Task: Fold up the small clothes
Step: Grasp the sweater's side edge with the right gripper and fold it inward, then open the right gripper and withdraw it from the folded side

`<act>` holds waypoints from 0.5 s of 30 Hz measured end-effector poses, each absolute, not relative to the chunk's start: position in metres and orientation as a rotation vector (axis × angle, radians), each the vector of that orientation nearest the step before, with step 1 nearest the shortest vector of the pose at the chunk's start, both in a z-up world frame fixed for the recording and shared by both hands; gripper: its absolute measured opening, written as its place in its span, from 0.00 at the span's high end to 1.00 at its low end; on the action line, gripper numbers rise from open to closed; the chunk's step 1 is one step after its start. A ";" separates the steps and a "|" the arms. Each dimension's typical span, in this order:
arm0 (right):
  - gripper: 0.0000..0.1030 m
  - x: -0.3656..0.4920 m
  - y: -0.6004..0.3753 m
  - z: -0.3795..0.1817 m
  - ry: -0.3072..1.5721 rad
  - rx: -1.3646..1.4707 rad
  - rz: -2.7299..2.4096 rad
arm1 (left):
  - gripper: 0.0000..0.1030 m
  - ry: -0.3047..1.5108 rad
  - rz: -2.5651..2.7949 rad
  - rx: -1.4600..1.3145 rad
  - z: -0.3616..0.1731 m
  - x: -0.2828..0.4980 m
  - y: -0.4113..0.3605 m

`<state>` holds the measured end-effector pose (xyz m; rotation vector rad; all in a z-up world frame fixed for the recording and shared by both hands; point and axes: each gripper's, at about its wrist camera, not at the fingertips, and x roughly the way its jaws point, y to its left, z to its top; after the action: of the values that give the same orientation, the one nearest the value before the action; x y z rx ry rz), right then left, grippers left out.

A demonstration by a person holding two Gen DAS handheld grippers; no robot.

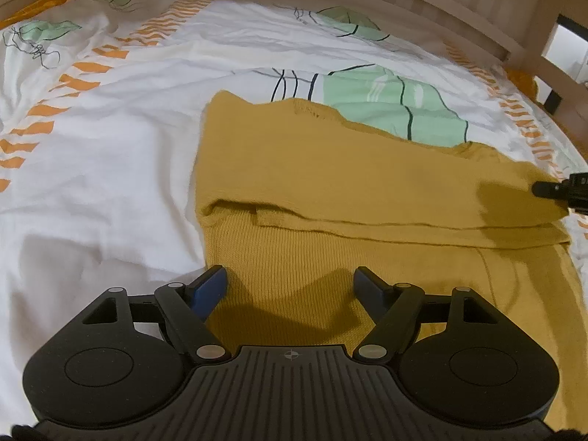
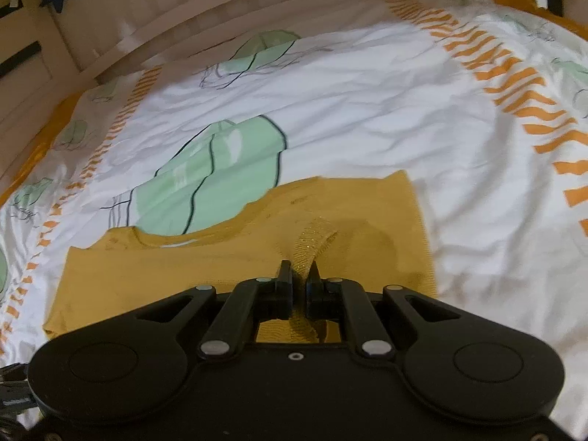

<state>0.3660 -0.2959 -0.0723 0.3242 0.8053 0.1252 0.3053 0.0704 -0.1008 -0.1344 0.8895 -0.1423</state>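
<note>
Garment: mustard knit (image 1: 330, 169) lay on the bed's printed sheet (image 1: 110, 147), one flap already folded over | left gripper (image 1: 290, 283) fingers wide above near edge | right gripper (image 2: 298, 273) fingers pinched on knit fabric | further folds remained

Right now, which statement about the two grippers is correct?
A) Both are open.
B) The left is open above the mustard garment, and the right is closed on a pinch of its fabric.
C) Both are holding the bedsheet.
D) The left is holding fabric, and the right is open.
B: the left gripper has its jaws wide apart over the mustard garment, while the right gripper pinches a ridge of that fabric.
</note>
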 end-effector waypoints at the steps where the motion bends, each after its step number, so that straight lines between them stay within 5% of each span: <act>1: 0.86 0.363 -0.298 -0.069 0.794 0.330 0.131 | 0.28 0.874 -0.145 -0.134 -0.097 0.304 0.071; 11: 0.86 0.358 -0.291 -0.053 0.734 0.334 0.192 | 0.27 0.661 -0.054 0.029 -0.073 0.316 0.072; 15: 0.86 0.356 -0.293 -0.043 0.697 0.315 0.195 | 0.27 0.727 -0.033 0.041 -0.087 0.331 0.077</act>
<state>0.3558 -0.2934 -0.0433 0.3153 0.6968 0.1945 0.3307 0.0768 -0.0866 0.0411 0.7267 -0.0328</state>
